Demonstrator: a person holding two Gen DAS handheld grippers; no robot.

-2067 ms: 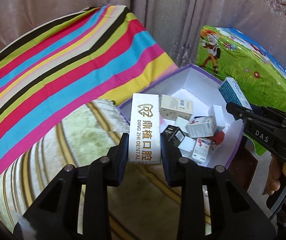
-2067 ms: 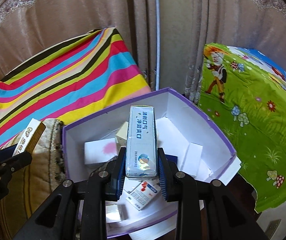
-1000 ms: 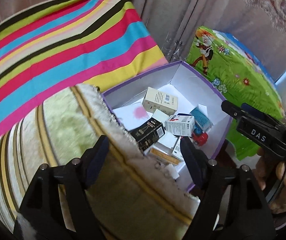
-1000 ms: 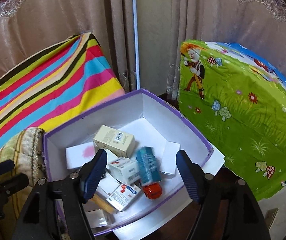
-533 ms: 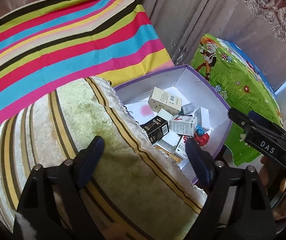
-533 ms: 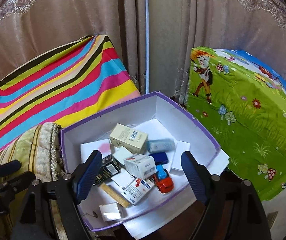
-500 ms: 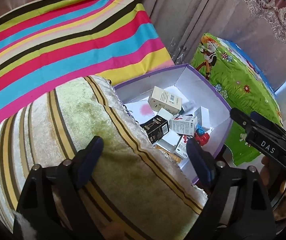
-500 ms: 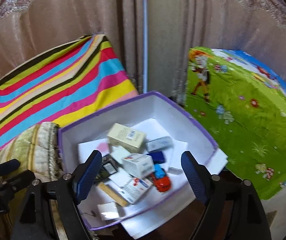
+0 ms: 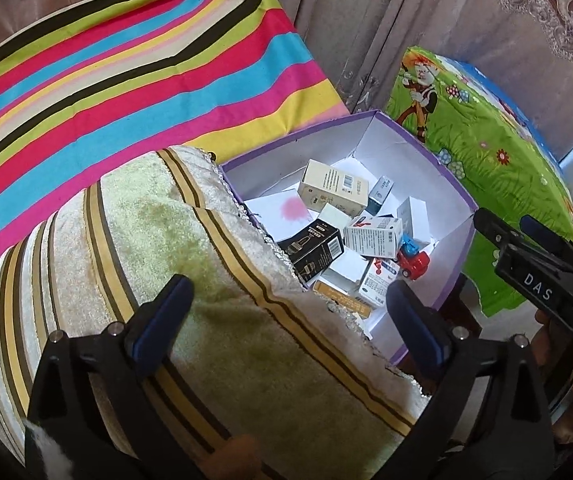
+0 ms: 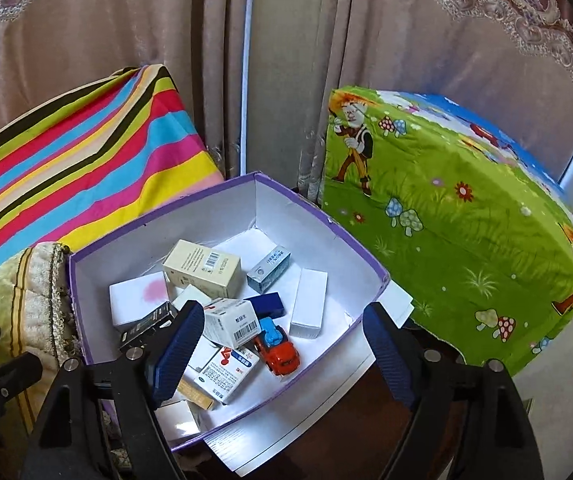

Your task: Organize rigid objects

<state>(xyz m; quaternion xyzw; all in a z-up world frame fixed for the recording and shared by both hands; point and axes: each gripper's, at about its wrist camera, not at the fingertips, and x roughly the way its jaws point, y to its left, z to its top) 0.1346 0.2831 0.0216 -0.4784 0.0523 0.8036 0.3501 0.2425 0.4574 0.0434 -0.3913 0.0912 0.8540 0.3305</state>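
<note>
A purple-rimmed white box (image 9: 398, 152) (image 10: 206, 232) holds several small items: a beige carton (image 10: 202, 268), a black carton (image 9: 314, 246), a white barcode carton (image 10: 230, 322), a blue-grey carton (image 10: 268, 268) and a red-and-blue toy car (image 10: 278, 346). My left gripper (image 9: 286, 288) hovers over the towel at the box's near-left edge, its jaws opening with nothing between them. My right gripper (image 10: 284, 312) hangs open above the box's near side, holding nothing. It also shows in the left wrist view as the right gripper (image 9: 502, 220) beside the box.
A striped green-and-cream towel (image 9: 166, 260) covers the seat left of the box. A rainbow-striped cloth (image 9: 126, 80) lies behind it. A green cartoon-print cover (image 10: 446, 220) stands right of the box. Curtains (image 10: 126, 40) hang behind. The box rests on dark wood (image 10: 346, 420).
Two seconds ago each gripper was shut on a carton; both let go and now hold nothing. Since then the left jaws have spread wider, and the right view tilted slightly.
</note>
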